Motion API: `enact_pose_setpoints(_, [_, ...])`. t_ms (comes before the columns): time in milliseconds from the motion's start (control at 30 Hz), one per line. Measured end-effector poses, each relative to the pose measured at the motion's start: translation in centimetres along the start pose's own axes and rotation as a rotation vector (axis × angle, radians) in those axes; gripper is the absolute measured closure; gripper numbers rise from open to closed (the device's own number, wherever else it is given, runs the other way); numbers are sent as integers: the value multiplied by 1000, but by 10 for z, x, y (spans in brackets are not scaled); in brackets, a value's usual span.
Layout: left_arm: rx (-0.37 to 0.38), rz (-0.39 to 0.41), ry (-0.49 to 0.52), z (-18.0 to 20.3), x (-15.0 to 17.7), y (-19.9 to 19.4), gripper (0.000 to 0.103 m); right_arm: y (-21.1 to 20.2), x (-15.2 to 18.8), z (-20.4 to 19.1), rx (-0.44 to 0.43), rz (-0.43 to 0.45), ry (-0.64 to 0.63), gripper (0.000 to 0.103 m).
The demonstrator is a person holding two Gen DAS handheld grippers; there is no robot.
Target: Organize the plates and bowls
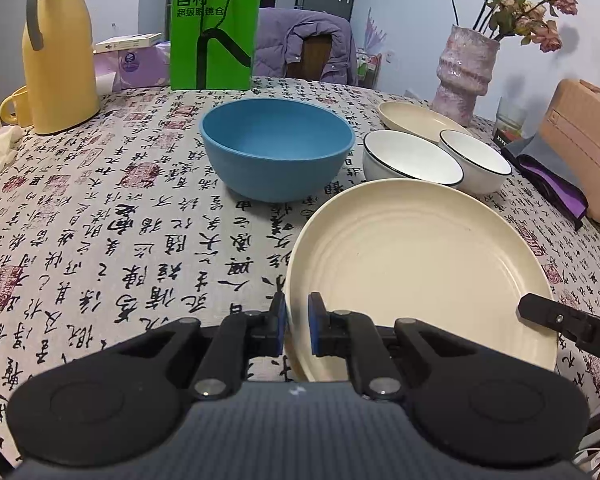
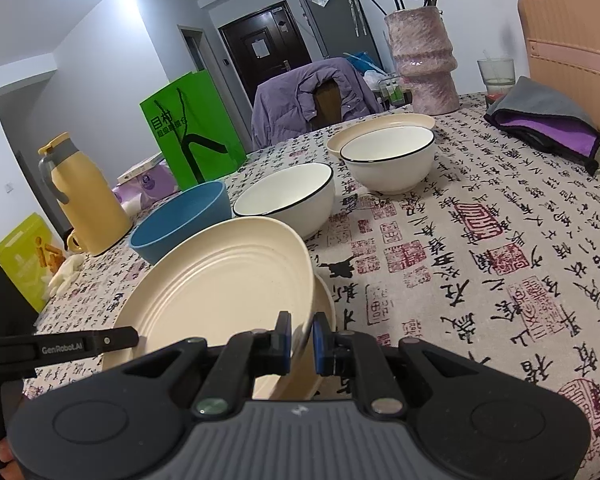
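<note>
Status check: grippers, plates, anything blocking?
Left gripper and right gripper both shut on the cream plate's rim. Second cream plate underneath. Blue bowl, white bowls beyond, clear.

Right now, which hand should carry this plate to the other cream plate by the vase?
Probably right. Both jaws pinch the plate, but the far plate sits nearly straight ahead of the right gripper; for the left gripper it's sideways, behind white bowls.
</note>
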State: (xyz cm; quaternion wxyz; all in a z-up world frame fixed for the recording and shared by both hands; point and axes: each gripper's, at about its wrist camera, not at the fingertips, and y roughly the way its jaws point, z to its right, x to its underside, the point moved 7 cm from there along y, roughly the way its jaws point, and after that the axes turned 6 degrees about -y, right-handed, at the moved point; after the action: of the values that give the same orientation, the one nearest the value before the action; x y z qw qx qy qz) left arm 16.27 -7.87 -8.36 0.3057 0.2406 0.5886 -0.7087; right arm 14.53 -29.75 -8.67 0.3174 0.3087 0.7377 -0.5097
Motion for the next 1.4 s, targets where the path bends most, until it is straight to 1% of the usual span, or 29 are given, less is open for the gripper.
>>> enact_pose_setpoints(400, [-31,13,51,8,3,2,92,1,5,0,35,-17,-20,92])
enact_pose_setpoints(600, [-58,10,86,14,3,6,91,6,6,-1,77,-38,-55,91])
enact_pose_setpoints(1000, [-94,7,105,16,2,8,90,7,8,-1,69,-47,-58,91])
enact_pose_setpoints(1133, [-81,6,95,15,2,7,87,7,8,0,62,-46,-51,89])
enact_pose_setpoints(1200, [-74,7,90,14,1,7,81,7,8,-1,57,-45,-50,88])
enact_pose_setpoints(1267, [-68,7,86,13,1,6,74,7,8,-1,54,-43,-47,87])
enact_pose_setpoints(1400, [-65,14,85,12,0,5,70,6,7,0,49,-37,-38,87])
